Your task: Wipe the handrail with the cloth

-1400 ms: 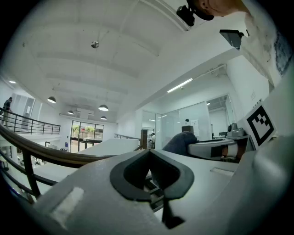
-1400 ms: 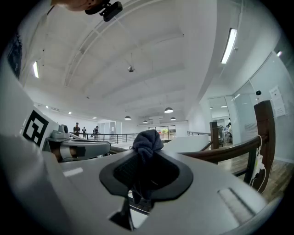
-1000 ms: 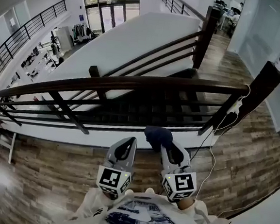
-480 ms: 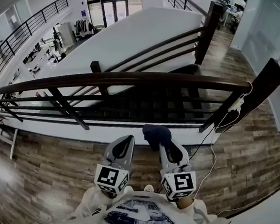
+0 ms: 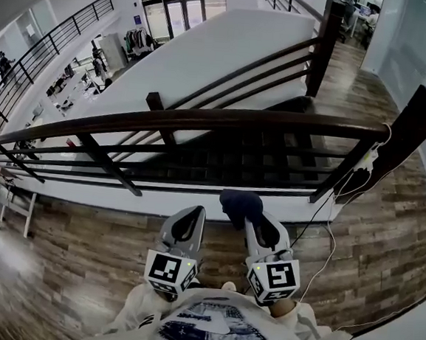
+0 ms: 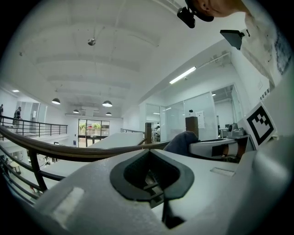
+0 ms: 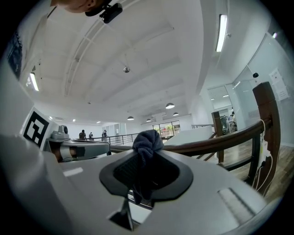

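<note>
The cloth (image 5: 241, 205) is dark blue and bunched into a soft lump. The right gripper (image 5: 254, 222) holds it with its jaws closed on it, near the dark wooden handrail (image 5: 202, 120) but not touching it. The left gripper (image 5: 192, 218) has its jaws together with nothing inside. The print on the person's shirt (image 5: 210, 332) is too blurred to read.

The handrail (image 5: 203, 119) is dark wood, smooth and a little glossy. The cloth (image 5: 241, 203) is soft, matt dark-blue fabric. The left claw (image 5: 189, 217) and the right claw (image 5: 257, 223) are smooth matt grey plastic. The floor (image 5: 81, 239) is grained wood planks.
</note>
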Action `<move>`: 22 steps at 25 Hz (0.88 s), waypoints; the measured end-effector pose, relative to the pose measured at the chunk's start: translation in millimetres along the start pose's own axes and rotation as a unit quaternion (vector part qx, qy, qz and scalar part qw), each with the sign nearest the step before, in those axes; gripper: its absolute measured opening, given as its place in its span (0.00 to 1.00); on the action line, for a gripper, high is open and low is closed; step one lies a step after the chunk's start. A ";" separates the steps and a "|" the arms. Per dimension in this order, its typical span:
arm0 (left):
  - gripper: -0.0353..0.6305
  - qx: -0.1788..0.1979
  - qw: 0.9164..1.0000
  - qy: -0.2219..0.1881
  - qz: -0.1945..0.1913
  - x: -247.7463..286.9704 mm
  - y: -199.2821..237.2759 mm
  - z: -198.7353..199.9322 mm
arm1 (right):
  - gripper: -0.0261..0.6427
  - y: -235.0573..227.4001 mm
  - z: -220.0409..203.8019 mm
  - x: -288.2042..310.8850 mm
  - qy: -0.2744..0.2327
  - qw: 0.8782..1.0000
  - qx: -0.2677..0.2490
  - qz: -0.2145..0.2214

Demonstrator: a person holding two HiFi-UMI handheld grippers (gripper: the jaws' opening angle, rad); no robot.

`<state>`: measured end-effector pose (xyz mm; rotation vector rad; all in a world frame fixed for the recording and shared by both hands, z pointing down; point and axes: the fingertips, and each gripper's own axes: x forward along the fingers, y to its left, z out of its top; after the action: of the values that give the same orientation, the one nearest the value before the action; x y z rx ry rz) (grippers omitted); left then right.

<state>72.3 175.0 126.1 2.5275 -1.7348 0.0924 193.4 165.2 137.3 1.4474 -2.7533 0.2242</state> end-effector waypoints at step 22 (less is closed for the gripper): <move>0.05 -0.031 0.996 -0.003 0.082 24.0 178.9 -6.8 | 0.15 72.4 -7.2 174.4 0.036 0.996 -0.018 0.076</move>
<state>-86.1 89.3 139.9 2.3427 -1.9127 0.0412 34.3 64.0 151.2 1.1993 -2.7952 0.2227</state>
